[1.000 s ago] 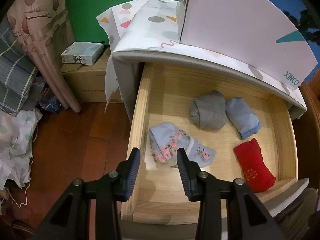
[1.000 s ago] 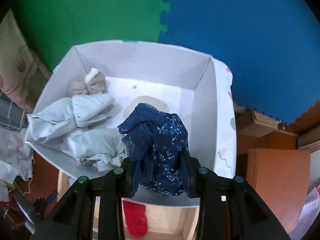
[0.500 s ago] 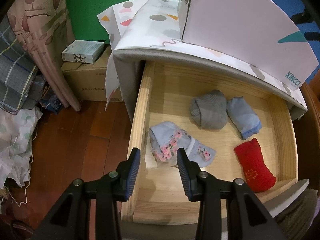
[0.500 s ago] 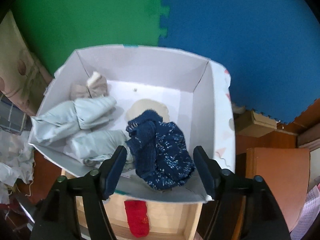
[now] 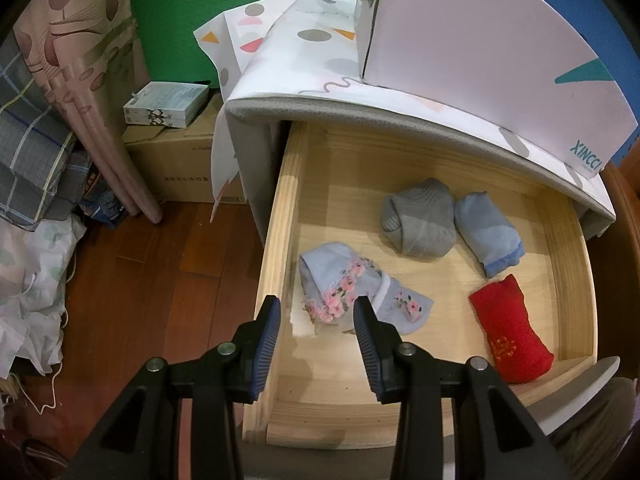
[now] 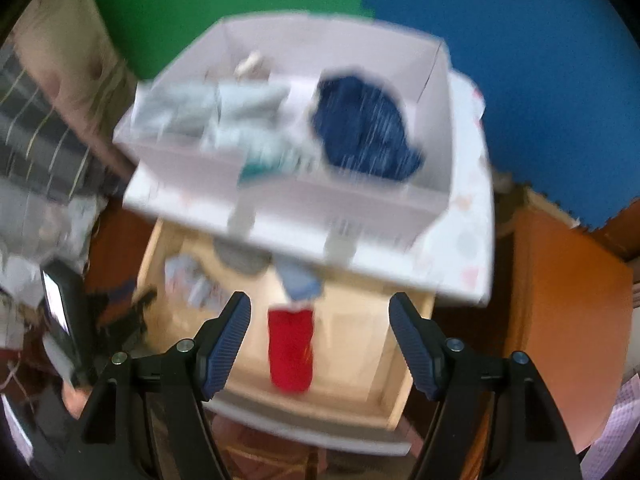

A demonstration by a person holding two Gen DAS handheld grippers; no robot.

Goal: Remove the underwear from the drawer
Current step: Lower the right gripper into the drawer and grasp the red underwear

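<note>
A: Underwear?
B: Four pieces in the open drawer (image 5: pixel 280 216). Red roll (image 5: pixel 510 338) at front right, long axis front to back. Floral blue piece (image 5: pixel 356 292) lies slantwise, front left.
A: Writing?
B: "XINCCI" on the white box (image 5: pixel 480 60).
A: Tongs?
B: Left tongs (image 5: pixel 316 314) part open, empty. Right tongs (image 6: pixel 320 320) wide, empty, above the drawer; picture blurred.

right wrist view: your whole frame's motion-blurred
white box (image 5: pixel 472 52): top cut off, contents hidden from your left wrist view
</note>
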